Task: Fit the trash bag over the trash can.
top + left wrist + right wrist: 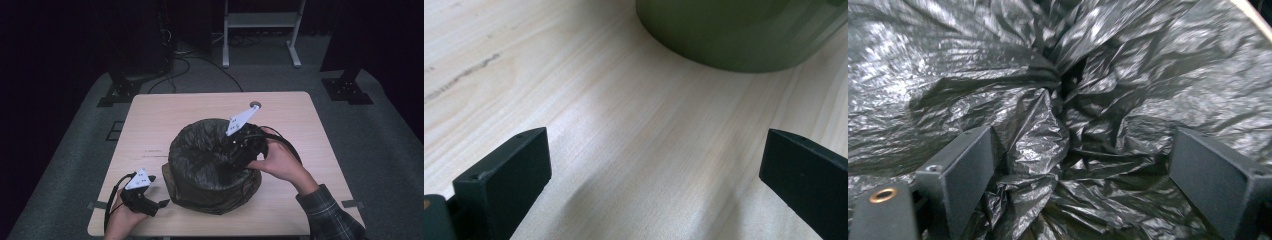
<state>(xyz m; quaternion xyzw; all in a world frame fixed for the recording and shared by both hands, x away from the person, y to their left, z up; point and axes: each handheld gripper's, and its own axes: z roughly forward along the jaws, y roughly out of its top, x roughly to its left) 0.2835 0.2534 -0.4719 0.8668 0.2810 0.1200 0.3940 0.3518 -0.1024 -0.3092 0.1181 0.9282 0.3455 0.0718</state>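
Landmark: the olive-green bin [216, 192], standing near the front middle of the light wooden table [150, 120].
Bin liner: a crinkled black plastic bag [200, 150] sits in the bin, its edge folded out over the rim; the inside is bunched into deep folds.
Right gripper [231, 148]: over the bin's mouth, toward its right rim, reaching down into the bag; the person's right hand [277, 162] holds it from the bin's right side.
Right gripper state: jaws spread wide in the right gripper view, with the bag's folds [1058, 125] lying between and just beyond them; a ridge of plastic stands close by the one jaw, but nothing is pinched.
Left gripper [156, 191]: low at the bin's front left, just beside its base, on or just above the table.
Left gripper state: jaws wide apart and empty in the left gripper view; bare table [624, 140] lies between them, and the bin's green wall [734, 35] is ahead, near but not touching.
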